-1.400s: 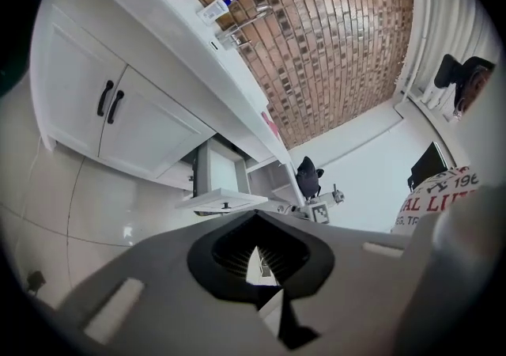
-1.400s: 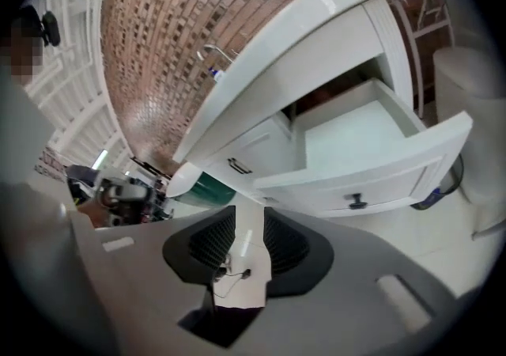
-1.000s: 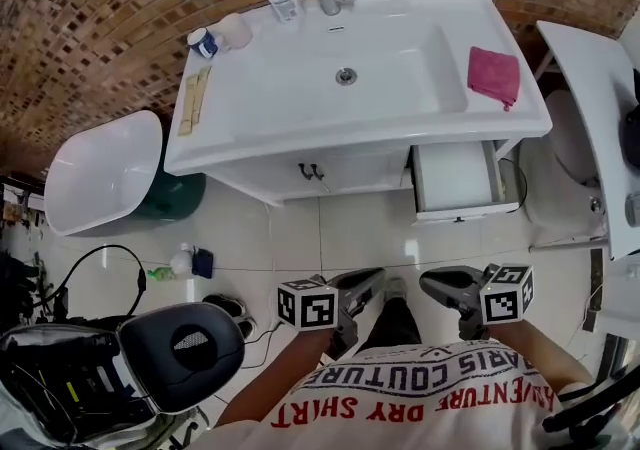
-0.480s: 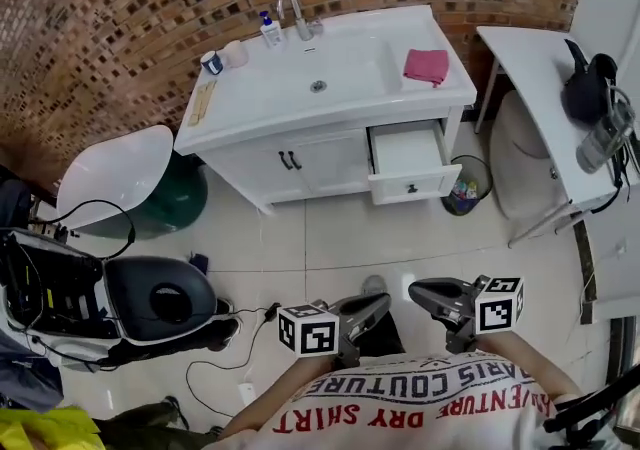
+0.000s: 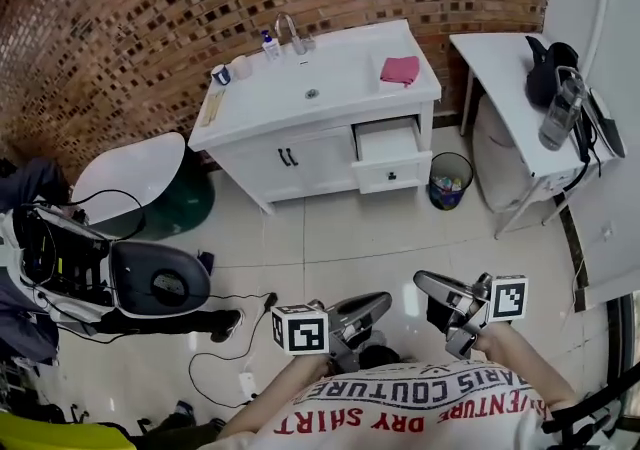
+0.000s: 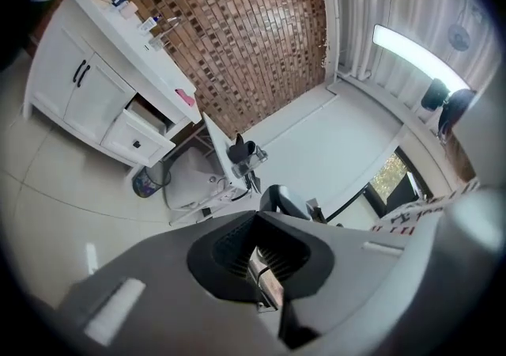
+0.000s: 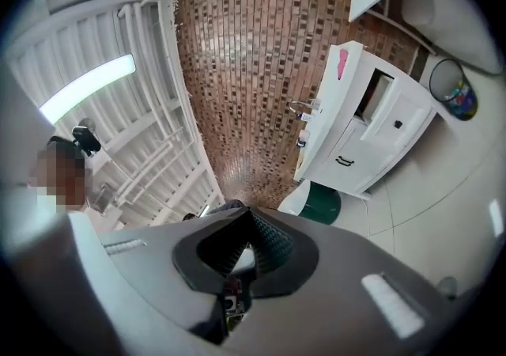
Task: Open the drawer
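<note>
Two tools are held low at the near edge of the head view, well apart from the drawer [image 5: 388,152]. Left tool [image 5: 382,302]: jaws together, nothing between them. Right tool [image 5: 424,284]: jaws together, likewise empty. The drawer stands pulled out on the right side of the white vanity cabinet [image 5: 300,158], its white inside showing. A pink cloth [image 5: 400,70] lies on the vanity top above it. A bin [image 5: 448,182] stands on the tiled floor [image 5: 380,228] between the cabinet and a white desk [image 5: 495,63].
</note>
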`<state>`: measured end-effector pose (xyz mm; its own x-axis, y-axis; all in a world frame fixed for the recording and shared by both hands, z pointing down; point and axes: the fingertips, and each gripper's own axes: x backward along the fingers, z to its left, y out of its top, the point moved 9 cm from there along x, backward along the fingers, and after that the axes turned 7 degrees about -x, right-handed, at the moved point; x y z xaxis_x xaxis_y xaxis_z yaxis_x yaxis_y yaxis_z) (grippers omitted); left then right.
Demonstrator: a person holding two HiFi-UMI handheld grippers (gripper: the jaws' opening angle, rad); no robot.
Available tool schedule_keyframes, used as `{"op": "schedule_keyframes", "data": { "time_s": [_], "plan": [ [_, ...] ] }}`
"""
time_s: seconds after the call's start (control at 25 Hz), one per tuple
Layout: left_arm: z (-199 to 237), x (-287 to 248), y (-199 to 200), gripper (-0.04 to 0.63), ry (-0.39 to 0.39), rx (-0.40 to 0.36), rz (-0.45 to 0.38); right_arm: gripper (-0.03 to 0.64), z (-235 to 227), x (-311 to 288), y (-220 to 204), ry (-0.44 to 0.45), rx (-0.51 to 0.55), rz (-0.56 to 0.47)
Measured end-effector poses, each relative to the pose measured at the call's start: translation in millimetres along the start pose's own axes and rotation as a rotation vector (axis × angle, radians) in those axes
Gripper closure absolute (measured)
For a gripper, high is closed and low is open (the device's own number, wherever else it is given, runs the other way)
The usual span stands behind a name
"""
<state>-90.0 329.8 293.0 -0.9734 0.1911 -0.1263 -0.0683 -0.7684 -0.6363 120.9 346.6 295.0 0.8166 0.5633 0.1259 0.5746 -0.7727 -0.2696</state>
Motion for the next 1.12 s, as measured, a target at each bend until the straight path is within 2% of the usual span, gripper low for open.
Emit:
{"op": "schedule_keyframes", "data": {
  "time_s": [0.16, 0.36, 0.52, 0.8, 0.96, 1.12],
  "plan": [
    [-13, 7, 13, 0.617, -0.064, 0.037, -0.040, 0.611, 16, 4, -14, -0.026, 0.019, -0.012],
    [-12, 6, 23, 0.617, -0.114, -0.016, -0.049, 0.611, 11, -2, -23, -0.035, 0.063, 0.007],
    [-11, 26, 26, 0.617, -0.075, -0.091, -0.031, 0.611, 24, -28, -33, -0.014, 0.102, 0.028],
    [-13, 55, 33, 0.617, -0.025, -0.151, -0.065, 0.611, 36, -52, -40, -0.063, 0.202, 0.099],
    [-19, 69, 36, 0.617, -0.009, -0.198, -0.069, 0.611, 44, -65, -45, -0.061, 0.242, 0.128],
    [-23, 82, 36, 0.617, -0.009, -0.211, -0.092, 0.611, 52, -75, -51, -0.054, 0.259, 0.143]
  ]
}}
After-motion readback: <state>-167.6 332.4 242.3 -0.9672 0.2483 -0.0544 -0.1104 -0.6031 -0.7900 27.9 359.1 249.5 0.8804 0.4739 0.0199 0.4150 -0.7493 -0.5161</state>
